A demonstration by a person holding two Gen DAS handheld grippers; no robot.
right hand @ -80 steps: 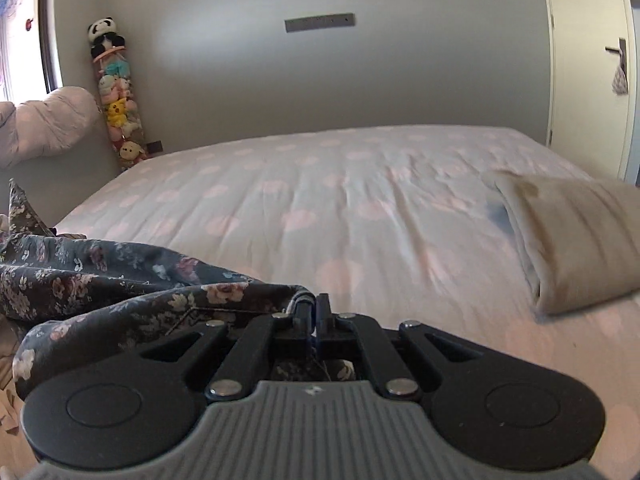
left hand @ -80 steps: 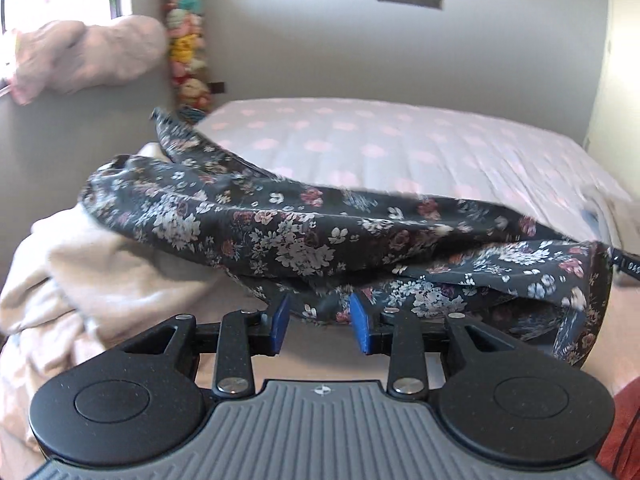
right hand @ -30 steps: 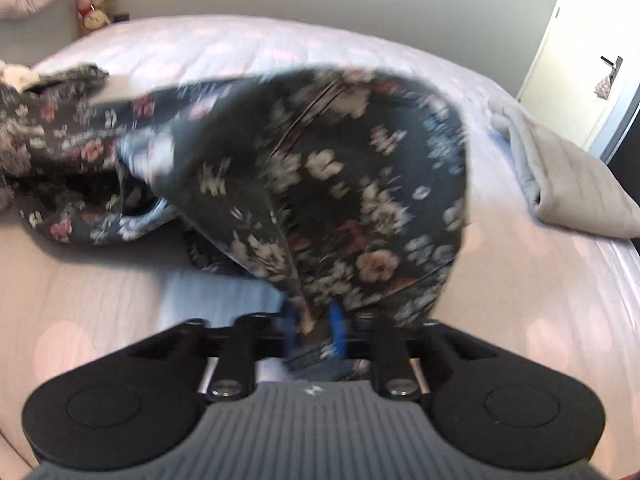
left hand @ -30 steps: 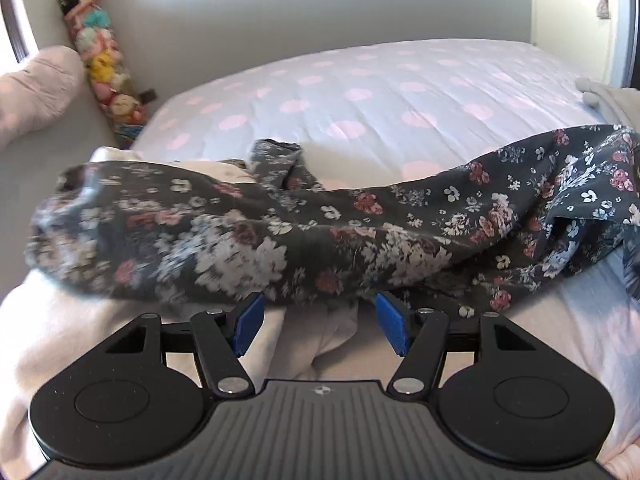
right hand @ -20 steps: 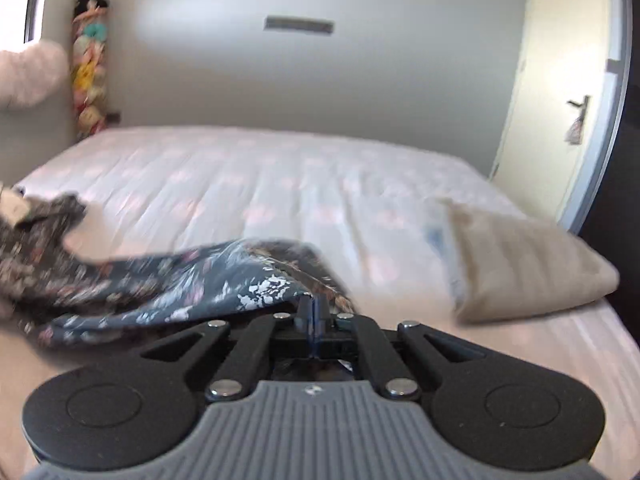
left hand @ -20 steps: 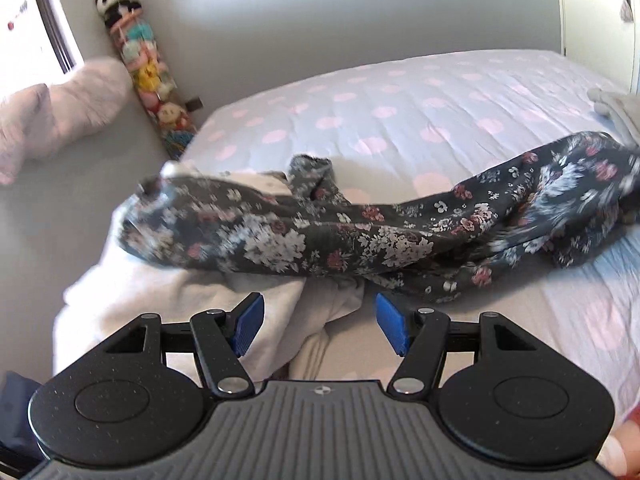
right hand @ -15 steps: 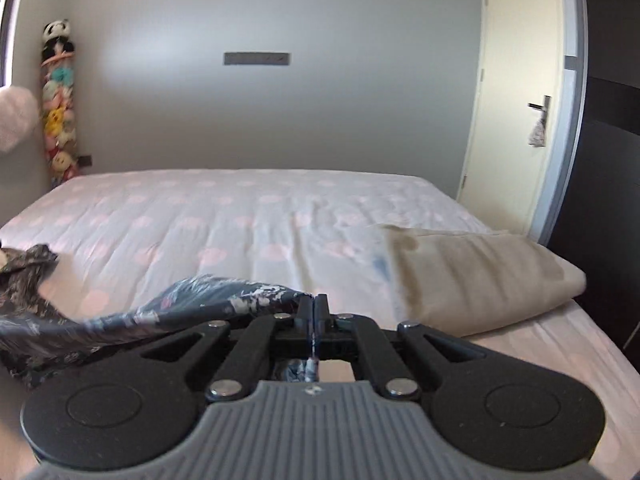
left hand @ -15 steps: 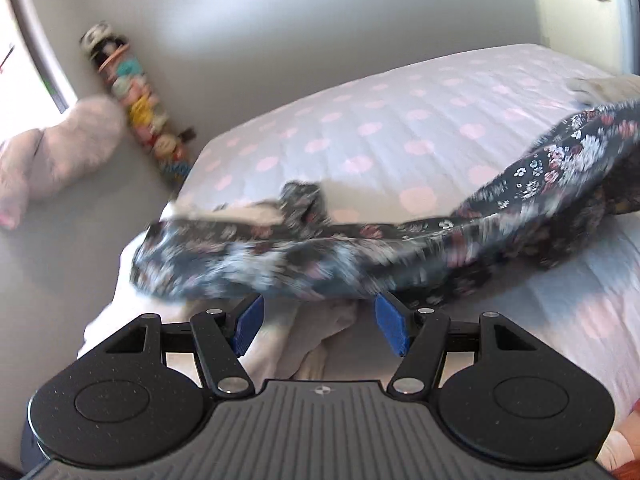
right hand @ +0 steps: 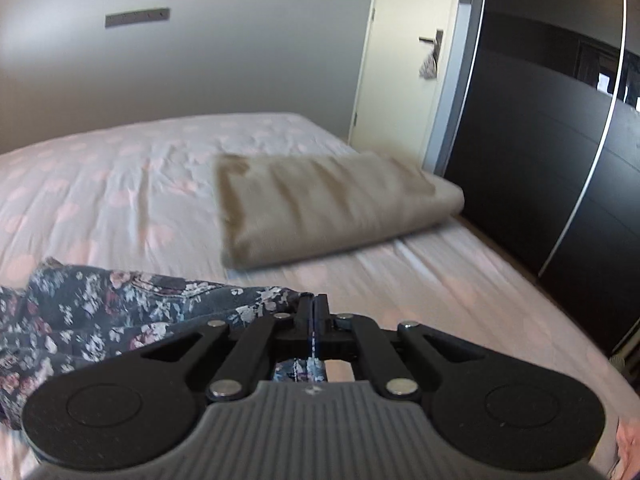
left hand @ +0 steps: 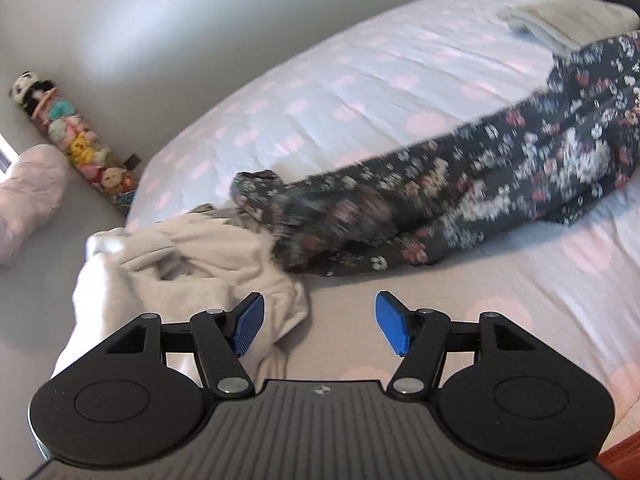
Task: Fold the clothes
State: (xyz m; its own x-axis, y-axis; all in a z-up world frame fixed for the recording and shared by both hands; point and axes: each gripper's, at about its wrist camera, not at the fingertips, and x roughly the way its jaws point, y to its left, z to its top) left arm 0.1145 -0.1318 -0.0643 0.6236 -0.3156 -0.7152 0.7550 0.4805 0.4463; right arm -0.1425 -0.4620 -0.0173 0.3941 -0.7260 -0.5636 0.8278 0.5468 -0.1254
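A dark floral garment [left hand: 460,196] stretches across the pink-dotted bed [left hand: 340,92], blurred by motion. Its left end lies against a heap of cream clothes [left hand: 180,256]. My left gripper [left hand: 318,324] is open and empty, hovering near the bed's front edge, just short of the garment and beside the cream heap. My right gripper [right hand: 314,320] is shut on an edge of the floral garment [right hand: 100,312], which trails off to the left below it.
A folded beige cloth [right hand: 320,204] lies on the bed's right side, also visible in the left wrist view [left hand: 560,20]. A dark wardrobe [right hand: 560,160] and a door [right hand: 404,60] stand to the right. A column of plush toys [left hand: 72,144] stands at the left wall.
My right gripper has pulled the floral garment to the right, off the cream heap. My left gripper stays open and has tilted, with the garment now farther right of it.
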